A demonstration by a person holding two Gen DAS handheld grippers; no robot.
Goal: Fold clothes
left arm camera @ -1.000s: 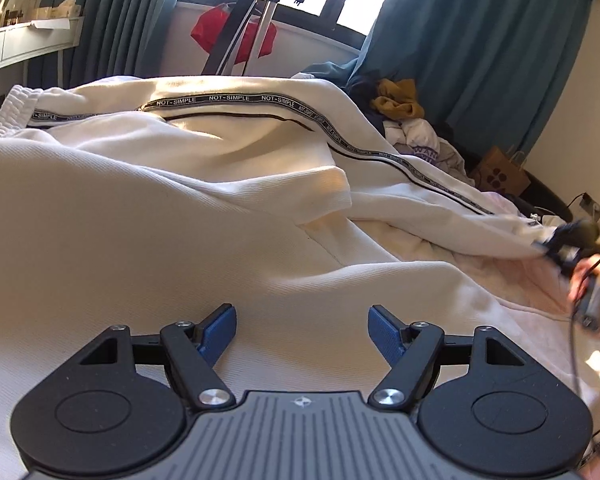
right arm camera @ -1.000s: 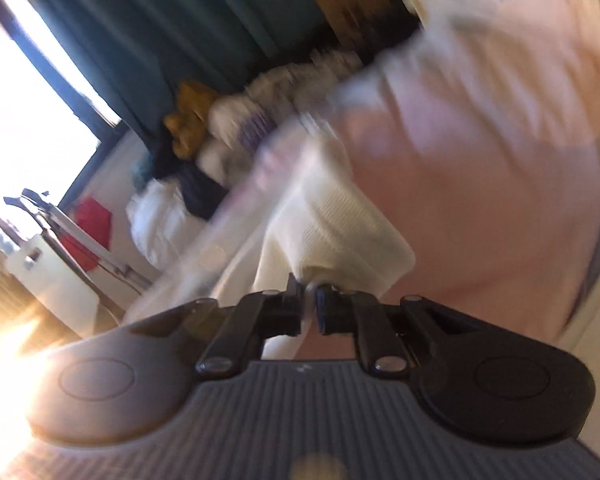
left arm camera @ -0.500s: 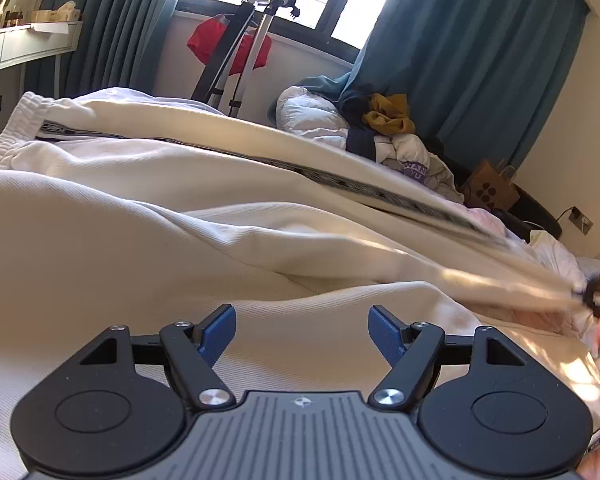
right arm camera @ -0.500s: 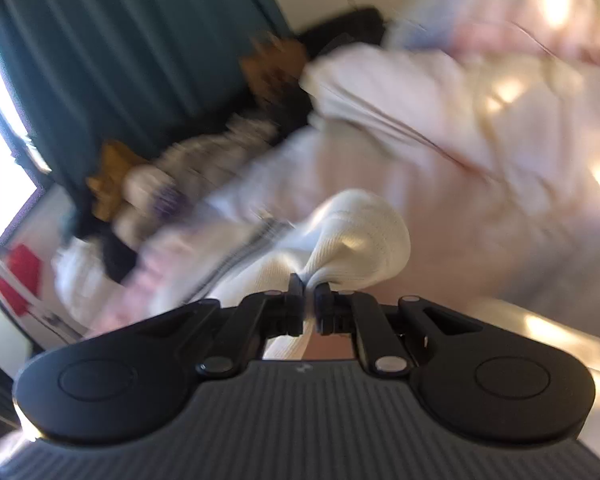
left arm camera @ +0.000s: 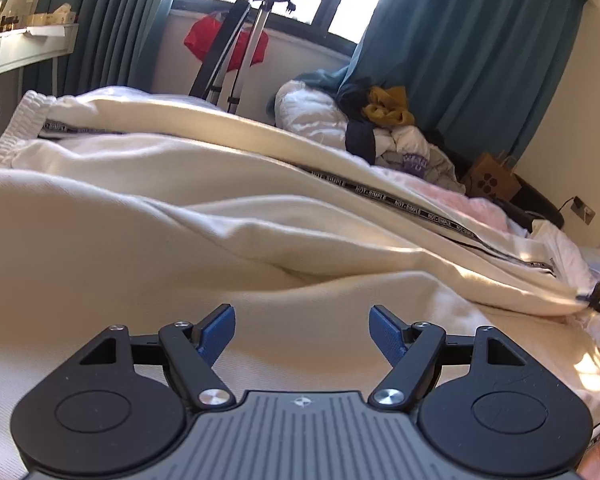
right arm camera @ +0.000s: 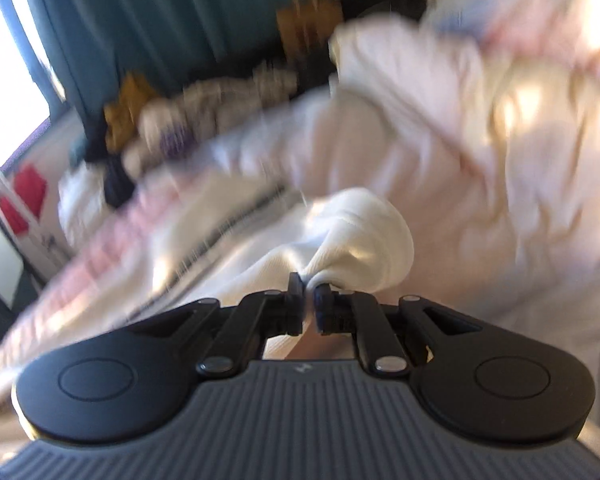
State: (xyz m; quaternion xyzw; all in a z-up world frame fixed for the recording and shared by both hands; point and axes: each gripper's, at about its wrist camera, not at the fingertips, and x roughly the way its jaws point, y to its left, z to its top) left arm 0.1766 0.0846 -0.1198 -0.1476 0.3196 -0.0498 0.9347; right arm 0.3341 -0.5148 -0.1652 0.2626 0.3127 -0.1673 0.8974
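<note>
- Blue-padded fingers of the left hand-held gripper (left arm camera: 302, 334) stand wide apart with nothing between them, low over the near fold of the cream trousers (left arm camera: 148, 240); cloth fills the room ahead and to both sides of it.
- Closed tight, the right hand-held gripper (right arm camera: 309, 304) pinches a bunched white ribbed cuff (right arm camera: 364, 236) of the trousers just past its tips; this view is blurred, so little beyond the cuff can be told.
- From the left wrist view the trousers lie spread on the bed in long soft ridges, with one leg drawn out in a line toward the right edge, where the right hand-held gripper shows small and dark at the leg's end.
- A black side stripe (left arm camera: 400, 202) with white lettering reading NOT-SIMPLE runs along that leg, and the gathered elastic waistband (left arm camera: 18, 128) sits at the far left.
- Beyond the far edge of the trousers lies a pile of other clothes (left arm camera: 384, 136), white, navy and mustard, near a brown paper bag (left arm camera: 490, 182).
- Farthest back are teal curtains (left arm camera: 472, 48), a bright window, a red bag (left arm camera: 224, 44) and a folded metal frame (left arm camera: 244, 40) leaning on the wall.
</note>
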